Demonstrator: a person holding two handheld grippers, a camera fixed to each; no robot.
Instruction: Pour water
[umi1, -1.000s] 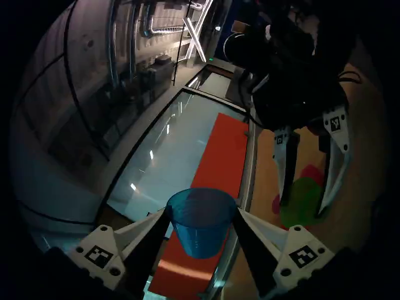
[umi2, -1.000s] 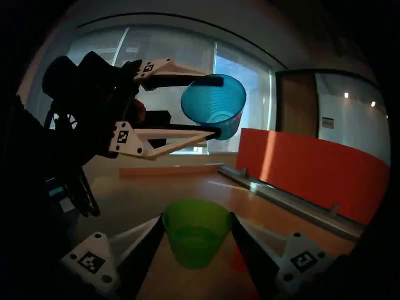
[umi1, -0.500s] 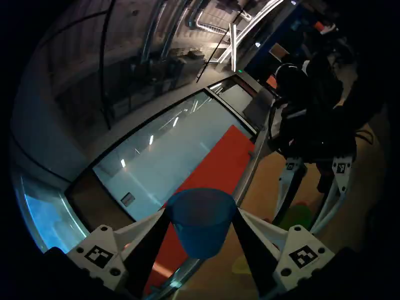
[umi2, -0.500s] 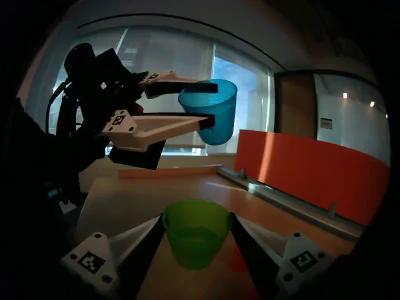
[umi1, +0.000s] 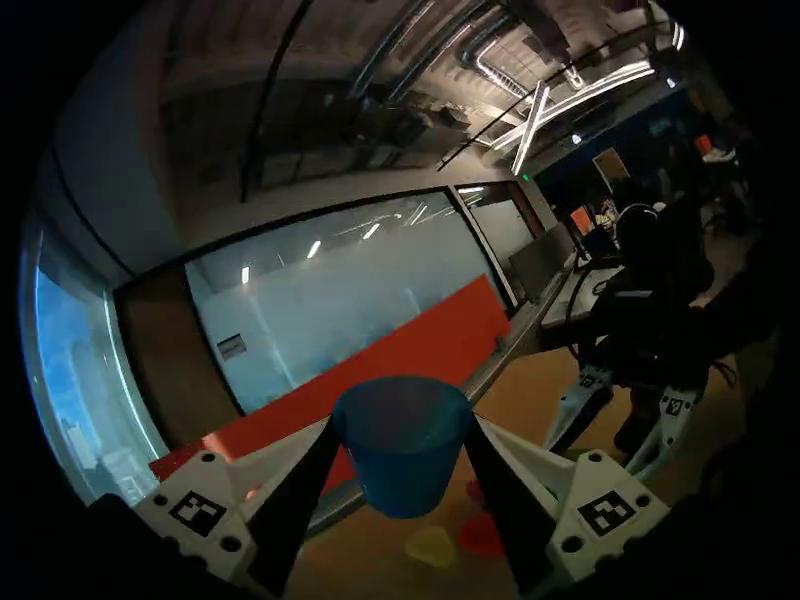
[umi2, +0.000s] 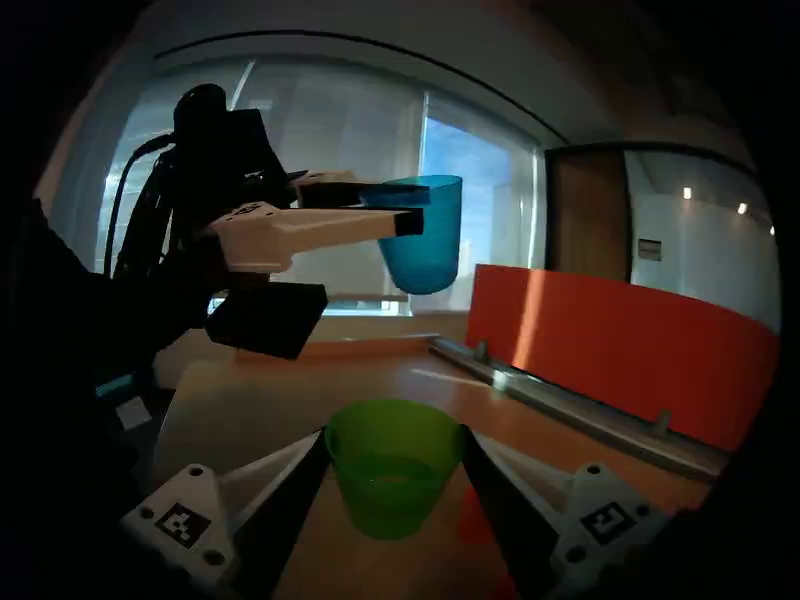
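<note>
Left gripper view: the left claw (umi1: 400, 440) is clenched on the blue cup (umi1: 402, 470), both fingers pressing its sides, high over the desk (umi1: 520, 395).

Right gripper view: the right claw (umi2: 392, 445) grasps the green cup (umi2: 392, 480), which sits low near the desk and seems to have a little water in it. The blue cup hangs upright, raised and off to the left, well apart from the green one. Tipping it from there would likely send water past the green rim onto the desk. A hard squeeze could also buckle either cup.

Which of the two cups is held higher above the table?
The blue cup, upright in the left gripper; the green cup in the right gripper is low near the table.
</note>
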